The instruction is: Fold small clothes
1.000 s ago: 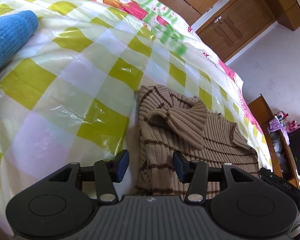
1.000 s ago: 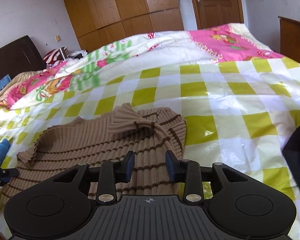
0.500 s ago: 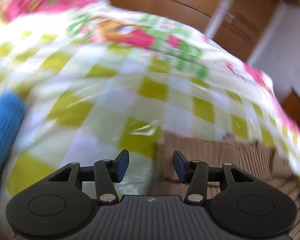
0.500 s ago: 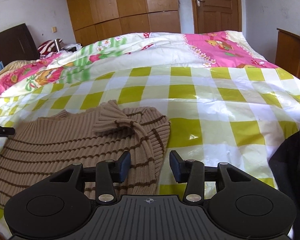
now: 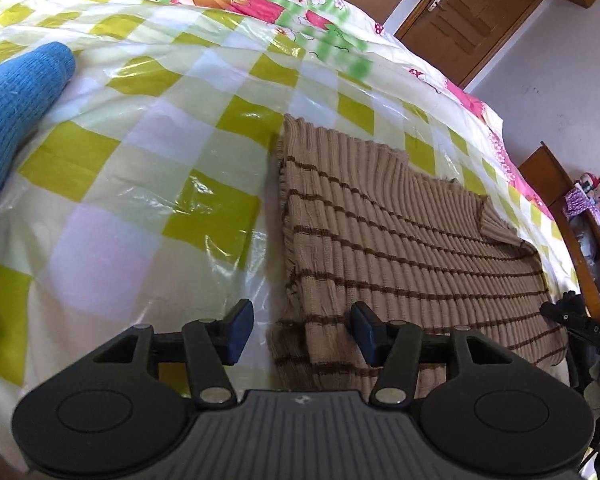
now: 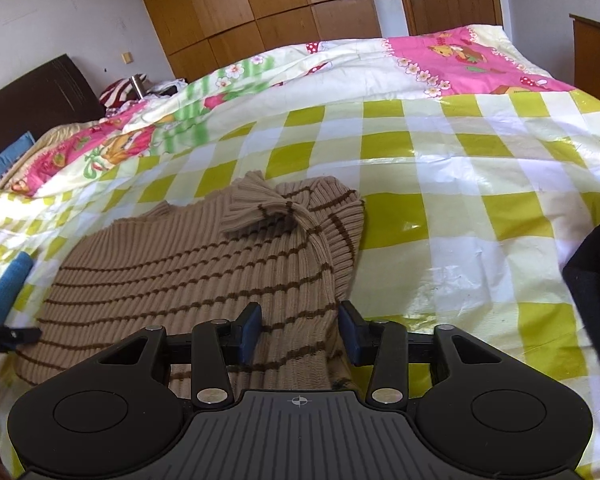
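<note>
A tan ribbed sweater with thin brown stripes [image 5: 400, 252] lies flat on the checked plastic sheet [image 5: 148, 184] over the bed. My left gripper [image 5: 302, 330] is open, its jaws straddling the sweater's near left edge. In the right wrist view the sweater [image 6: 188, 272] has a sleeve folded over its top, cuff bunched near the collar. My right gripper [image 6: 299, 334] is open over the sweater's near right edge. The left gripper's tip shows at the left border [image 6: 8, 336].
A blue knitted garment [image 5: 8, 112] lies at the left on the sheet. A dark garment [image 6: 596, 280] hangs at the right edge. A pink and green quilt [image 6: 340, 64] lies behind. A wooden wardrobe [image 6: 260, 4], door and side cabinet [image 5: 560, 200] stand beyond.
The left gripper swung away and back to the sweater's left edge, where the sleeve no longer lies. The right gripper moved closer over the right edge. Both stayed open.
</note>
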The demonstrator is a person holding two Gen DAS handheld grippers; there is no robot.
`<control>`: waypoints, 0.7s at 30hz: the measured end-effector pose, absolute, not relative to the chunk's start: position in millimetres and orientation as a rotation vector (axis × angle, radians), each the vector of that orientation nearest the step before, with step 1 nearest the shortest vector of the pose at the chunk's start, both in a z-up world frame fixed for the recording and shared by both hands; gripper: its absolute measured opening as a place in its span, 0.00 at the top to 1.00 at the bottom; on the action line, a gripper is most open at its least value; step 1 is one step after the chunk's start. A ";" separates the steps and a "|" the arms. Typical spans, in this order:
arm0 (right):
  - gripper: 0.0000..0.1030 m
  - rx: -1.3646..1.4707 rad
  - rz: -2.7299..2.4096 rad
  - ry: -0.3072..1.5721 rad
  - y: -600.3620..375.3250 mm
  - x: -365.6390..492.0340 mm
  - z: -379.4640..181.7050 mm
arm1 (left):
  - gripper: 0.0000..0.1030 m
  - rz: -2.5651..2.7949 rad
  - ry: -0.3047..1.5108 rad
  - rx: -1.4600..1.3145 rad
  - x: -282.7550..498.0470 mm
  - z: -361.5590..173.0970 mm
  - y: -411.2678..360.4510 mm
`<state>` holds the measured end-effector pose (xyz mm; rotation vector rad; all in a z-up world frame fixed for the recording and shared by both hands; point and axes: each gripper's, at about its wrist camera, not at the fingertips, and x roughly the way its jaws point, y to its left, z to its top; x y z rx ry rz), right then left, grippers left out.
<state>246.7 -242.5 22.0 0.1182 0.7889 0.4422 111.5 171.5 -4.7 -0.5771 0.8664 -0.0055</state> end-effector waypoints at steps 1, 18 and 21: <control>0.84 0.138 0.443 0.797 -243.3 246.7 23.5 | 0.36 -0.010 0.866 -0.592 110.8 -4.5 171.5; 0.94 0.355 0.500 0.841 -265.2 227.7 34.6 | 0.71 -0.044 0.845 -0.553 102.6 6.2 162.8; 0.95 0.383 0.518 0.793 -271.4 214.3 51.1 | 0.72 -0.050 0.811 -0.601 93.8 10.3 168.0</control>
